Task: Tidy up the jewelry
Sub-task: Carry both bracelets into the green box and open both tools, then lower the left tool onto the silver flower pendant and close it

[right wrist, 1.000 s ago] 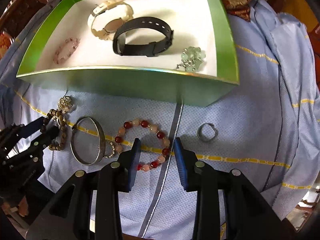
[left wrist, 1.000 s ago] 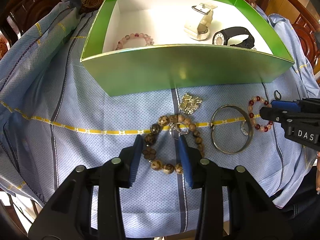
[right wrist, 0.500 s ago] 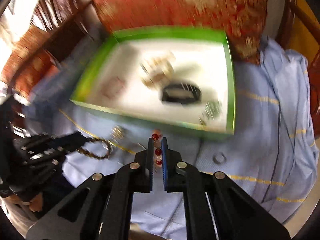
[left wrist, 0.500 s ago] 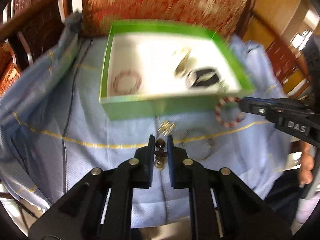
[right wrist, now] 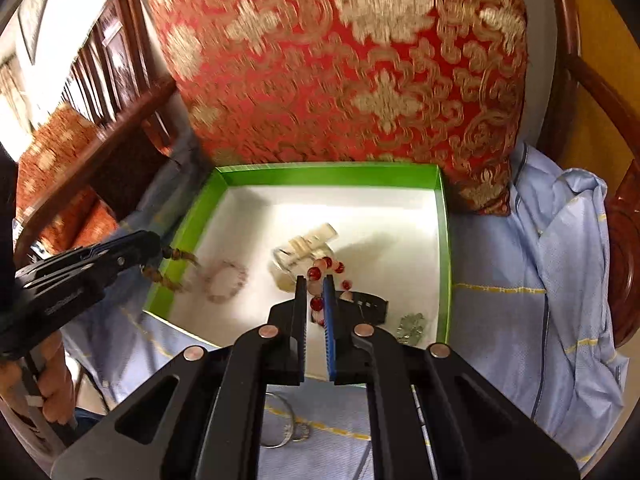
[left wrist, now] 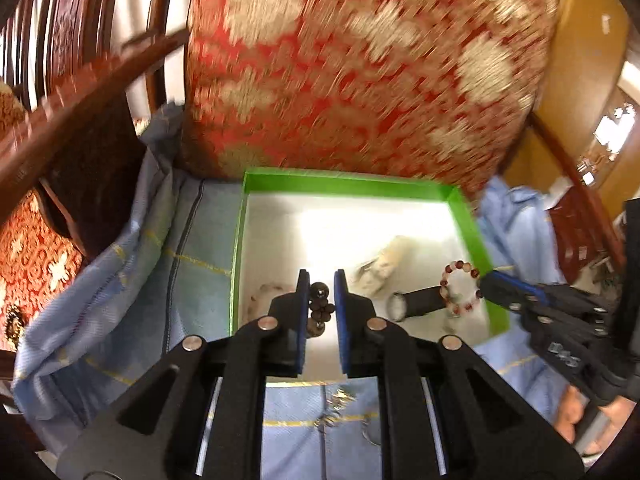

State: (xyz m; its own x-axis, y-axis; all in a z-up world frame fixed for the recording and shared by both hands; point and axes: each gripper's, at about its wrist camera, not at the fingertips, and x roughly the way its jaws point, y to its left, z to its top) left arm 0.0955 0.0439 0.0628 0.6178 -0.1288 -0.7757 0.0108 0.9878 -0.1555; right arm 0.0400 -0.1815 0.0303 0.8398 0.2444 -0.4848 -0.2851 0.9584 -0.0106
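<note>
Two bracelets hang over the green box (left wrist: 466, 216): your left gripper (left wrist: 321, 292) pinches the wooden one (left wrist: 319, 307), your right (right wrist: 315, 300) the red one (right wrist: 325, 267). Lower both before letting go (clear of the watches (right wrist: 308, 250)).

The red cushion (left wrist: 360, 68) fills the upper part of the left wrist view, smeared by motion and cut off at the top edge. At lower centre the left gripper (left wrist: 321, 308) hides most of the brown bead bracelet (left wrist: 319, 305), and small metal pieces (left wrist: 338, 408) below are too blurred to identify. In the right wrist view the black watch (right wrist: 370, 305) is partly hidden behind the right gripper (right wrist: 315, 304), and the silver bangle (right wrist: 280, 424) at bottom is half covered.
</note>
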